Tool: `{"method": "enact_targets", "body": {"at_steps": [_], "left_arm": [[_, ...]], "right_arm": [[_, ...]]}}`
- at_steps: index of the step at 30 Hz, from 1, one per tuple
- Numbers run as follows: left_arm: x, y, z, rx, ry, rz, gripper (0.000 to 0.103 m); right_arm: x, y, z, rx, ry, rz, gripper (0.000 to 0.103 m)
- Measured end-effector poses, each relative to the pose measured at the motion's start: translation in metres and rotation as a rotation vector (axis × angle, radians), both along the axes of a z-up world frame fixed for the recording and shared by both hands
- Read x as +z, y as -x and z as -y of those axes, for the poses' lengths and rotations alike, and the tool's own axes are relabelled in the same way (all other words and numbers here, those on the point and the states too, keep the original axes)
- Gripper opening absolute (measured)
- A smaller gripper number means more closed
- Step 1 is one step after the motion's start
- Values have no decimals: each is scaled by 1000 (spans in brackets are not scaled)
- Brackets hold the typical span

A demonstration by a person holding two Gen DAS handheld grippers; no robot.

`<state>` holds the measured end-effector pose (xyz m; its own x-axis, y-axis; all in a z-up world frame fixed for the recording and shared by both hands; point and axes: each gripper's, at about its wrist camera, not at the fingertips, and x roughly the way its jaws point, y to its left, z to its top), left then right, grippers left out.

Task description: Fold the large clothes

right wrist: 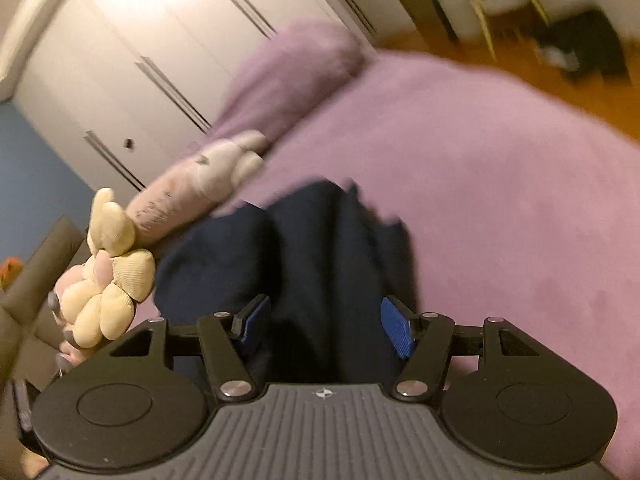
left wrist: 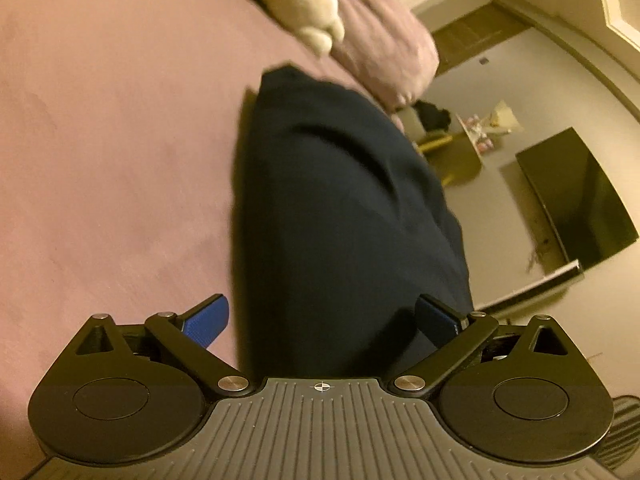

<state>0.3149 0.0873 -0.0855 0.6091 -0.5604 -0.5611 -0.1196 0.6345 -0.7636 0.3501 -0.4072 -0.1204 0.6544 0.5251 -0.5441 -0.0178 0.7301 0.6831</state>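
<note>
A dark navy garment (left wrist: 340, 200) lies in a long folded strip on the pink-purple bedspread (left wrist: 100, 140). In the left wrist view it runs from under my left gripper (left wrist: 322, 318) toward the pillow. The left jaws stand wide open; the left blue pad (left wrist: 208, 316) is over bare bedspread and the right pad is over the cloth. In the right wrist view the same garment (right wrist: 312, 248) lies bunched with soft folds. My right gripper (right wrist: 324, 324) hovers over its near end with jaws apart, cloth showing between the pads, neither pad pressing on it.
A purple pillow (left wrist: 384, 40) and plush toys (right wrist: 108, 264) lie at the head of the bed beside the garment. White wardrobe doors (right wrist: 140, 40) stand behind. A dark screen (left wrist: 580, 200), a yellow-legged chair (left wrist: 452, 148) and wooden floor (right wrist: 480, 56) lie beyond the bed's edge.
</note>
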Motion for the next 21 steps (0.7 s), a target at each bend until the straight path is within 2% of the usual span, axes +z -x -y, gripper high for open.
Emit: {"method": "enact_targets", "body": {"at_steps": [2,4,6,7,8,10,12,14,16,21], "left_arm": [[-9,-8,7,6,51,-24,102],[-17,-16,12,28,109,-48,102],[-23,-24,15,44,131,-65,102],[-24,-26,15,55,135,-69,98],[-22,-28,15,58,136,-69,96],[-15,-27,14,40,114,-53,85],[-10,-26,11,31,115,-41,79],[-4,-26,9,28,127,-28,75],[5,-23,3,34,124,-6,74],[32,4,-33,74,25,33,74]], "right_arm": [[-19,-10,5,47,-115,-84,64],[-28,-18,6,42,-136,-101,64],[-37,-27,7,39,-162,-116,66],[-41,-29,6,34,-169,-117,66],[-43,-32,4,38,-163,-114,65],[-45,-34,-1,52,-159,-112,58],[-39,-32,-7,67,-142,-93,46],[-32,-29,-11,75,-143,-73,41],[-24,-25,-18,91,-153,-44,39],[-18,-28,-57,164,-181,-44,38]]}}
